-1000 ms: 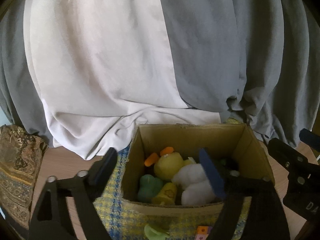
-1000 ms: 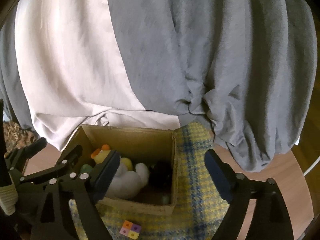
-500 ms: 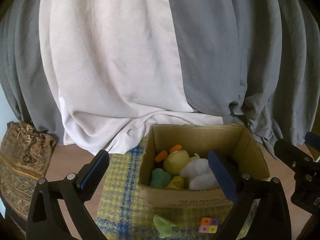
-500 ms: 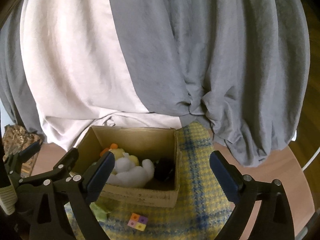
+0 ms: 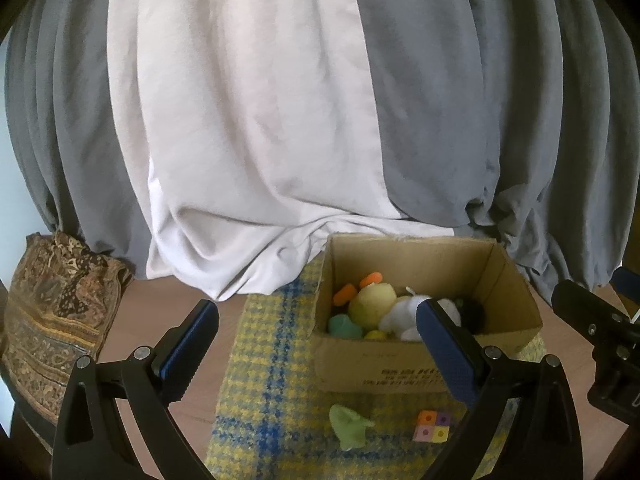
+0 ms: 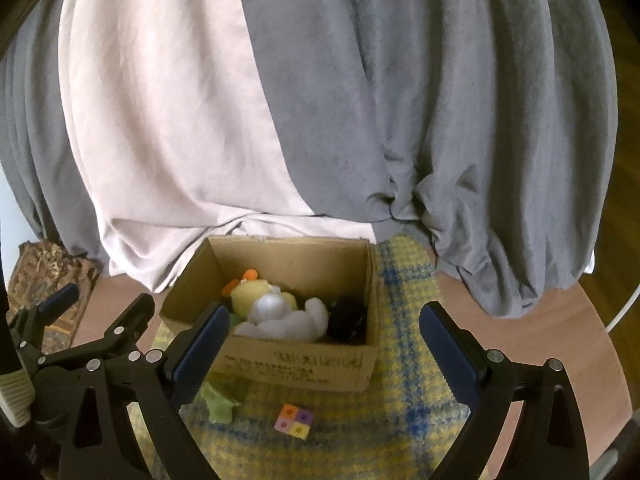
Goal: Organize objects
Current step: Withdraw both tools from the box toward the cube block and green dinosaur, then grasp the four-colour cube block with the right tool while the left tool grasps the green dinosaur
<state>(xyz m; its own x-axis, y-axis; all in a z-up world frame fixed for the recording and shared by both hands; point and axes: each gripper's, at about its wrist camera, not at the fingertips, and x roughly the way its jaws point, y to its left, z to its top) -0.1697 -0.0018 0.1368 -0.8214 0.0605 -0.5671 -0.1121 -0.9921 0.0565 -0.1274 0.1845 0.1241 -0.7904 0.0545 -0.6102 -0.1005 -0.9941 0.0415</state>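
A cardboard box point(image 5: 416, 368) stands on a yellow and blue checked cloth point(image 5: 272, 364). In it lie a yellow plush point(image 5: 374, 304), a white plush point(image 6: 280, 316), a teal toy point(image 5: 344, 326), orange pieces point(image 5: 346, 294) and something black point(image 6: 348, 318). In front of the box, on the cloth, lie a pale green toy point(image 5: 350, 426) and a small block of coloured cubes point(image 5: 432, 432). My left gripper point(image 5: 318, 332) is open and empty, short of the box. My right gripper point(image 6: 322, 320) is also open and empty, beside the left one.
Grey and white drapes point(image 5: 260, 120) hang right behind the box and spill onto the wooden table point(image 6: 540, 320). A folded brown patterned fabric point(image 5: 60, 312) lies at the left edge. A white cable point(image 6: 624, 312) curves past the table's right side.
Both grippers have drawn back from the box, which now looks smaller. The green toy and the cube block have come into full view. The left jaws stand a little wider.
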